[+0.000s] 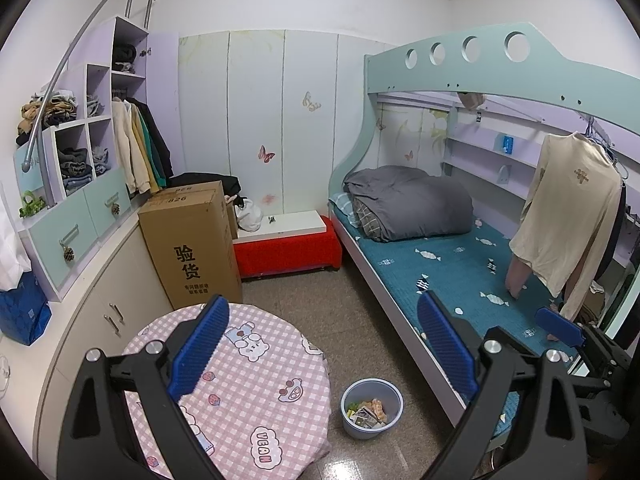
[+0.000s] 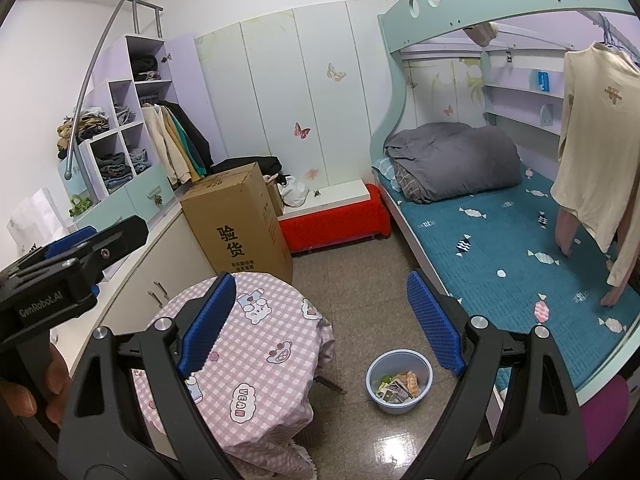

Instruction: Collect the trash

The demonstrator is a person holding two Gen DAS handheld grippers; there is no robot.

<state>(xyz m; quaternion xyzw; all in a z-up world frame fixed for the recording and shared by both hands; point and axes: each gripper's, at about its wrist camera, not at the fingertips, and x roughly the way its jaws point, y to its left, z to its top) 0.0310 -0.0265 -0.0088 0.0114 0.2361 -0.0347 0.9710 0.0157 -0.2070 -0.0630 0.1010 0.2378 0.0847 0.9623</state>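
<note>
A pale blue bin (image 1: 372,408) stands on the tiled floor between the round table and the bed, with wrappers and green scraps (image 2: 396,386) inside it. My left gripper (image 1: 324,344) hovers open above the table's edge, nothing between its blue pads. My right gripper (image 2: 322,324) is open just as wide, also holding nothing, with the bin (image 2: 400,380) below and ahead of it. In the right wrist view the left gripper (image 2: 100,236) shows at the left, held by a hand (image 2: 24,396). A blue pad (image 1: 558,324) of the right gripper shows at the right of the left wrist view.
The round table (image 1: 240,392) wears a pink checked cloth. Behind it stand a tall cardboard box (image 1: 192,240) and a red bench (image 1: 288,248). A bunk bed (image 1: 460,280) with a grey duvet fills the right; a cream shirt (image 1: 568,216) hangs over it. Cupboards (image 1: 100,320) line the left wall.
</note>
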